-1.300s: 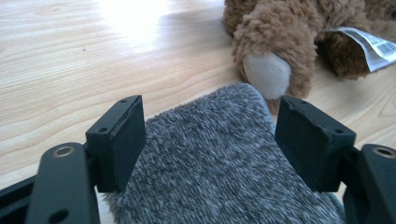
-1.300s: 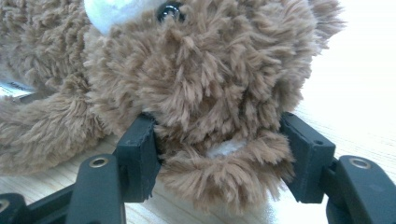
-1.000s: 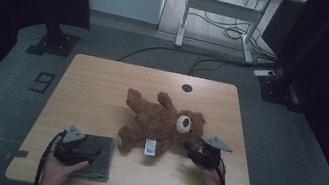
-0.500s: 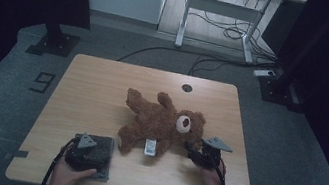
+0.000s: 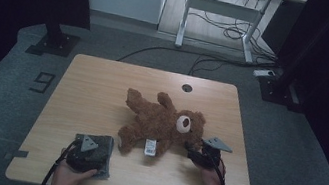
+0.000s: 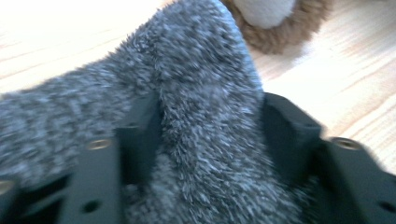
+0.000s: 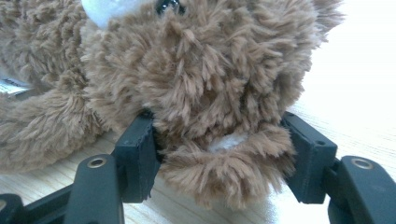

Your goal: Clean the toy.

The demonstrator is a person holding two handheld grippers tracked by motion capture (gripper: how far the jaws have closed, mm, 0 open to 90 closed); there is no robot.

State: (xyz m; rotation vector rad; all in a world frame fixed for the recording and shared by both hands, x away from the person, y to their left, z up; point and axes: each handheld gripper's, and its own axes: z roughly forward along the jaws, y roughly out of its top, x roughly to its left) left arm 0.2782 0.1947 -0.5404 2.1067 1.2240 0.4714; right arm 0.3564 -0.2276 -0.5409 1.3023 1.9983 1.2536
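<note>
Wooden table [image 5: 102, 87]: shaggy brown teddy bear [image 5: 160, 122], fuzzy grey cloth [image 5: 101, 150].

High view looks down on the table [image 5: 102, 87]; both gripper views sit close, seemingly sharing the teddy bear [image 7: 210, 79].

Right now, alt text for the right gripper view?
The right gripper has its two black jaws clamped on the ear of a brown teddy bear lying on a light wooden table. Shaggy fur fills most of the frame.
</note>
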